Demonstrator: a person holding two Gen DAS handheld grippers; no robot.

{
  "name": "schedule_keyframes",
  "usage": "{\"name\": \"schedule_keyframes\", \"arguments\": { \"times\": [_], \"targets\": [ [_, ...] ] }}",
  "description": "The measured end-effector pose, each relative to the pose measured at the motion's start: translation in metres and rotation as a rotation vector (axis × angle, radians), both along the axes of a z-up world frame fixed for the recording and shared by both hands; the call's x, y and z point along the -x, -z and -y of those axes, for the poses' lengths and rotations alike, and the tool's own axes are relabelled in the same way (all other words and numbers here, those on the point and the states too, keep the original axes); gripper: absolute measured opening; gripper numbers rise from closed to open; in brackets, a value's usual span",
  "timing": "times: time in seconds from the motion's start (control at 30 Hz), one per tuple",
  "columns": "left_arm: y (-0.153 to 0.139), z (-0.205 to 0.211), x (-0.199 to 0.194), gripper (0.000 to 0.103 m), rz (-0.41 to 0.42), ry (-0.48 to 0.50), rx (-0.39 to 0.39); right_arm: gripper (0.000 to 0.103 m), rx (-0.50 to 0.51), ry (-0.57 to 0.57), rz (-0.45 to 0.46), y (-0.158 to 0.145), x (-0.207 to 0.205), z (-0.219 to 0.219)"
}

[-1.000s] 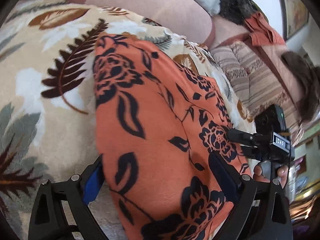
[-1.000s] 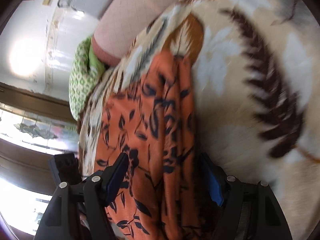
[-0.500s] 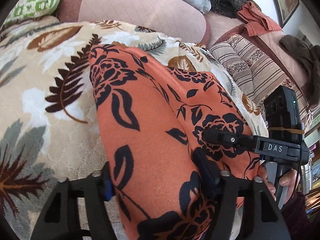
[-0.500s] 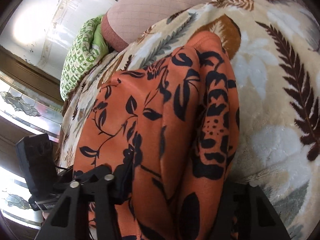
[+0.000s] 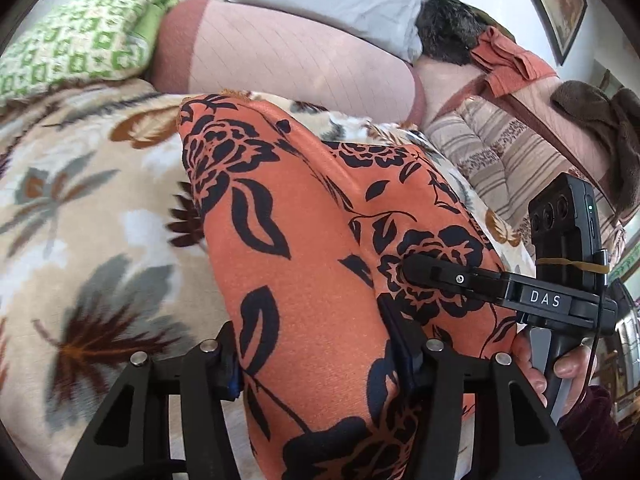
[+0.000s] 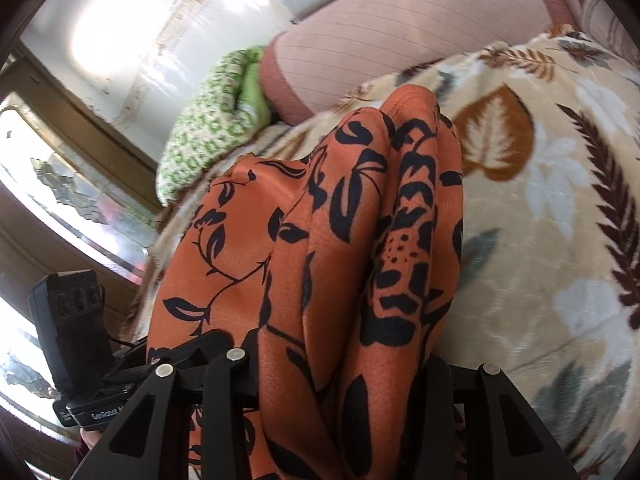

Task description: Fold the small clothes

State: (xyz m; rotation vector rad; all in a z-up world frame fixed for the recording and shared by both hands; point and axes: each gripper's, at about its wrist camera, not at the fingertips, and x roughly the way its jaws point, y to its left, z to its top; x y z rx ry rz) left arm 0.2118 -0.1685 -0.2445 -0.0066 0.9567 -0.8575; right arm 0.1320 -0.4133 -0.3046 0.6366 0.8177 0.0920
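Observation:
An orange garment with a black flower print (image 5: 304,248) lies lengthwise on a beige leaf-patterned blanket (image 5: 80,208). My left gripper (image 5: 320,364) is shut on the garment's near end, cloth bunched between the fingers. My right gripper (image 6: 340,364) is shut on the same garment (image 6: 320,240), which rises in folds away from it. The right gripper also shows in the left wrist view (image 5: 404,268), held by a hand at the garment's right edge. The left gripper's body shows low left in the right wrist view (image 6: 80,360).
A pink quilted bolster (image 5: 288,60) and a green-and-white cushion (image 5: 72,44) lie at the blanket's far end. A striped cover (image 5: 504,160) with brown and rust cloths (image 5: 508,64) lies to the right. A window (image 6: 48,200) is at the left.
Both grippers went from open around the garment to shut on it. Both have lifted its near end, so the cloth now bunches and rises.

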Motion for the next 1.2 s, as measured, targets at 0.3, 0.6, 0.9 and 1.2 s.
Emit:
{"name": "schedule_keyframes", "arguments": {
  "times": [0.3, 0.6, 0.9, 1.2],
  "targets": [
    [-0.005, -0.051, -0.006, 0.057, 0.038, -0.104, -0.043, 0.043, -0.071, -0.051, 0.014, 0.006, -0.026, -0.048],
    [0.003, -0.073, -0.018, 0.057, 0.022, -0.149, -0.082, 0.043, -0.098, -0.073, -0.017, 0.021, -0.048, -0.081],
    [0.024, -0.085, -0.023, 0.058, -0.037, -0.166, -0.122, 0.043, -0.103, -0.095, -0.088, 0.037, -0.059, -0.090],
    [0.034, -0.084, -0.026, 0.069, -0.058, -0.190, -0.167, 0.057, -0.128, -0.075, -0.159, 0.045, -0.059, -0.088]
  ]
}}
